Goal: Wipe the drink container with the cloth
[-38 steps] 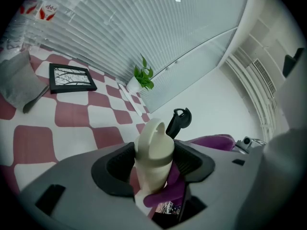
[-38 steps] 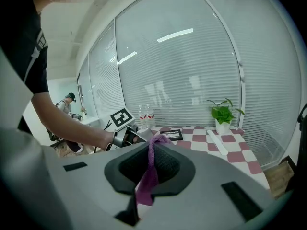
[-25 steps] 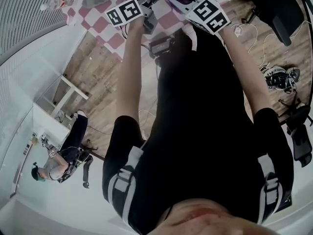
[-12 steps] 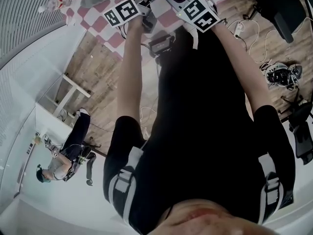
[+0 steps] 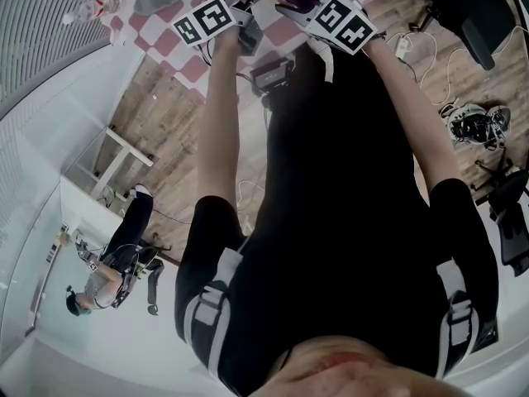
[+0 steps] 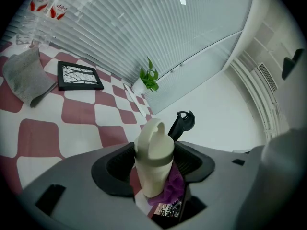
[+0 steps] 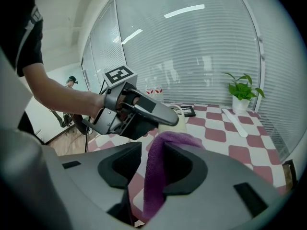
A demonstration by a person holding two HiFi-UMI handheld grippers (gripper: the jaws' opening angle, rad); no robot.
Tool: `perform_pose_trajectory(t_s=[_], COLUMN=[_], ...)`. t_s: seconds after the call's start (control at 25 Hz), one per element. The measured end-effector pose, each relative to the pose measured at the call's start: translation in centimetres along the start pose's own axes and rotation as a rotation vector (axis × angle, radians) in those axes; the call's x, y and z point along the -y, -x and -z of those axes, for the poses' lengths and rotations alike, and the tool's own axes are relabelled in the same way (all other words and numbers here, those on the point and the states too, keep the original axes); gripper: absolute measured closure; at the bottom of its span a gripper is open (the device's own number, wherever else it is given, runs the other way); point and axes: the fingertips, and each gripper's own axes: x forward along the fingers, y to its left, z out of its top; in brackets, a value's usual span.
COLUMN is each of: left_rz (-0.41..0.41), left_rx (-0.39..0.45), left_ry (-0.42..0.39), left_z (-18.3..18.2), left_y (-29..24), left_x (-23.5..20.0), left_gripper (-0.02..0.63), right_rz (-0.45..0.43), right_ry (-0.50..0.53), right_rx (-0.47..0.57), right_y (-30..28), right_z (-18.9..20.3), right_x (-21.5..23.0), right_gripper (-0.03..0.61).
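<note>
Shifted a little since a second ago, the right gripper (image 7: pixel 154 169) is clamped on a purple cloth (image 7: pixel 158 152), pressing it against the lower side of the cream bottle (image 6: pixel 153 157). Meanwhile the left gripper (image 6: pixel 152 172) has kept its place, its jaws closed around that bottle, which stands upright just above the checkered table (image 6: pixel 81 123).

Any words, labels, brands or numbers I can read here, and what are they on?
No text can be read.
Red labels on the water bottles: too small and blurred.
Left marker cube and right marker cube: black-and-white square patterns only, no letters.
</note>
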Motion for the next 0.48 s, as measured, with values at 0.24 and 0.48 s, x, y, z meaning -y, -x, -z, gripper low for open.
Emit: perform_pose_trajectory(t_s=[0.24,0.48], left_rz=[0.0,-0.001], left_rx=[0.0,0.0], left_ry=[-0.009,-0.008], left_z=[0.0,0.0], left_y=[-0.1,0.0], left_x=[0.1,0.1], left_gripper=[0.334,0.334], right_rz=[-0.022,0.067], right_ry=[0.005,0.015], right_rx=[-0.051,-0.081], right_y=[0.5,0.8], right_z=[1.6,3.9], right_x=[-0.5,0.8], right_gripper=[0.417,0.485])
